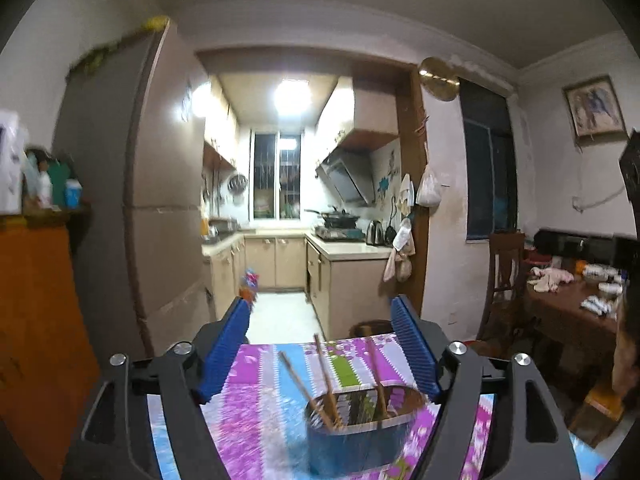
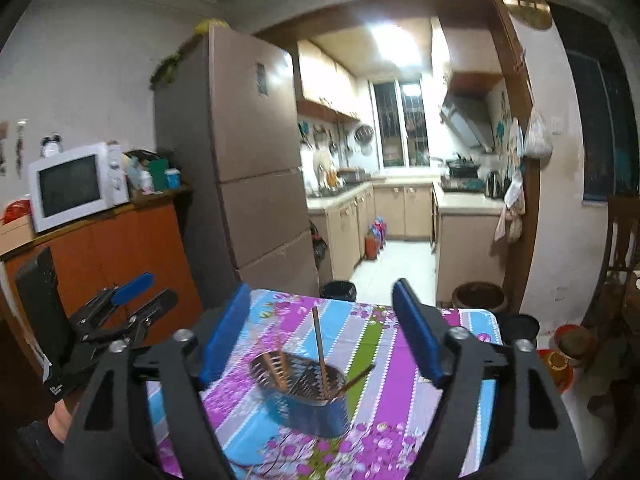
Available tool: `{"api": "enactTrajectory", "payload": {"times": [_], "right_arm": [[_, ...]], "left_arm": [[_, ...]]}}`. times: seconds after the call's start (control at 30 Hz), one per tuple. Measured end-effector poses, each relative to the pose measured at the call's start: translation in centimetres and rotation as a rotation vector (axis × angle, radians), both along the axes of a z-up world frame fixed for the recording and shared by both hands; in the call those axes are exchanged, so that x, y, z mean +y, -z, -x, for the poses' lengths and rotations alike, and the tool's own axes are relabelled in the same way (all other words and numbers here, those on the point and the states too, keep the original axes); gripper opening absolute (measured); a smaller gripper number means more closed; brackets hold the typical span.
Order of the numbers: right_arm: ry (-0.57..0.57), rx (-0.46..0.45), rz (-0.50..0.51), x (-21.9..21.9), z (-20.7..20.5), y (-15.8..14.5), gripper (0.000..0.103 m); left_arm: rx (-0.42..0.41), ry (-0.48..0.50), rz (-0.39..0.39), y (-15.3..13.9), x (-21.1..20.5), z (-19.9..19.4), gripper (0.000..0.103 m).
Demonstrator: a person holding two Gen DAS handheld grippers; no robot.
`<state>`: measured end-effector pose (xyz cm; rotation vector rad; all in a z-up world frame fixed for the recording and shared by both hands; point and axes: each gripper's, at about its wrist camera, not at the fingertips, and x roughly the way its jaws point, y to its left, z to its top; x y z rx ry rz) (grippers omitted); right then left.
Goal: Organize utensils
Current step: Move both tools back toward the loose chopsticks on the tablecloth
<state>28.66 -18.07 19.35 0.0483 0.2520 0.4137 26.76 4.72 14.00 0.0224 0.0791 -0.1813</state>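
Both claws released, nothing between the jaws. Left claw (image 1: 322, 320): blue utensil holder (image 1: 360, 436) sits just ahead and below, on the table (image 1: 256, 400), chopsticks (image 1: 326, 376) leaning inside. Right claw (image 2: 320, 308): same holder (image 2: 304, 396) ahead, centred between its fingers; left claw (image 2: 132, 300) off to its left.

Left hand-held gripper (image 1: 322, 312): black angular frame, ribbed blue pads (image 1: 230, 344), round silver screws.
Right hand-held gripper (image 2: 322, 304): same black frame, smooth-looking blue pads (image 2: 418, 334), silver screws.
Markings: small white print on the left unit's black body.
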Motion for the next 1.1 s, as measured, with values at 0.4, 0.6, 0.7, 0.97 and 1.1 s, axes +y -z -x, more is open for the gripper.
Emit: {"api": "enactTrajectory", "payload": {"times": [0.4,0.6,0.7,0.97,1.1], "right_arm": [[-0.044,-0.053,0.011,1.1,12.7,5.7,0.086],[-0.010,-0.002,0.005,0.8,17.2,13.7,0.086],[0.029,0.084,0.010,0.7,18.3,18.4,0.086],[0.033,0.217,0.049,1.8,19.8,24.2,0.086],[0.024,0.240,0.046,1.9,20.2,25.4,0.086]], "left_arm": [[-0.035,0.084,-0.031,5.8,-0.8,16.6,0.081],[0.211,0.168,-0.055,18.0,-2.3,19.9,0.081],[0.337,0.214,-0.085,23.4,-3.6,20.4,0.081],[0.402,0.210,-0.125,27.7,-4.0,20.2,0.065],[0.408,0.208,-0.149,27.8,-4.3,19.9,0.061]]}}
